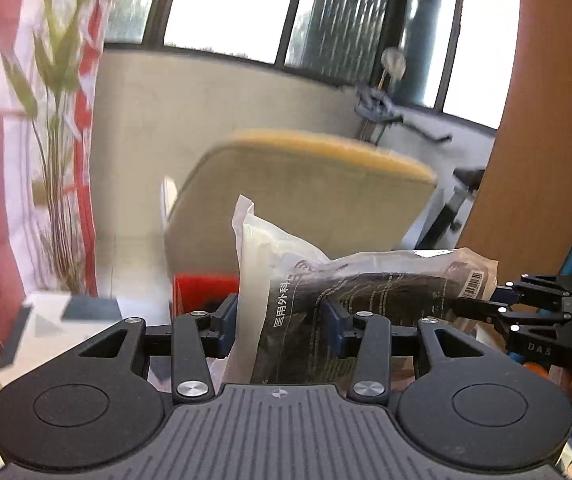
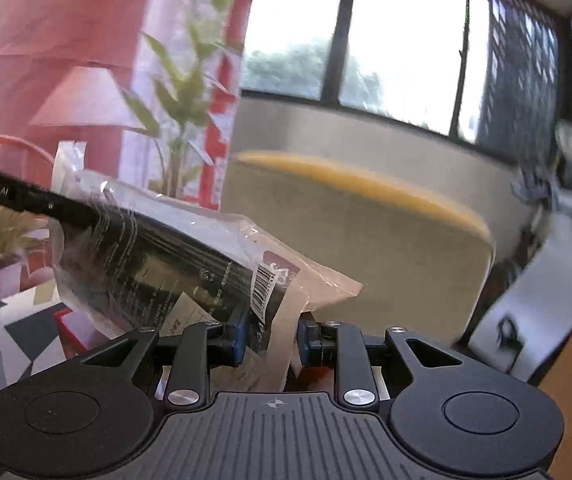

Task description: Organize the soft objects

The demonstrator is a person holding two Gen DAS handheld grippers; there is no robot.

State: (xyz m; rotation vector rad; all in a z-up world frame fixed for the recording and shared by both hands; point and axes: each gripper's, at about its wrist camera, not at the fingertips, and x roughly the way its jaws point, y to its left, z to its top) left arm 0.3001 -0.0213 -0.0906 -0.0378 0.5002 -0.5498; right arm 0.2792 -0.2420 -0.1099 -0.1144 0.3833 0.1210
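Observation:
A soft clear plastic packet point(image 1: 366, 292) with black printed contents and a barcode is held in the air between both grippers. My left gripper point(image 1: 282, 316) is shut on its left end, where white contents and Chinese print show. My right gripper point(image 2: 272, 334) is shut on the packet's other end point(image 2: 158, 264), near the barcode. The right gripper also shows at the right edge of the left wrist view point(image 1: 526, 308), and the left gripper's black arm crosses the left of the right wrist view point(image 2: 26, 200).
A beige chair with a yellow top edge point(image 1: 306, 200) stands just ahead. A red box point(image 1: 206, 288) sits below the packet on a surface with a grey and white pattern point(image 2: 6, 340). A potted plant point(image 1: 58, 120) and red curtain stand left. Windows lie behind.

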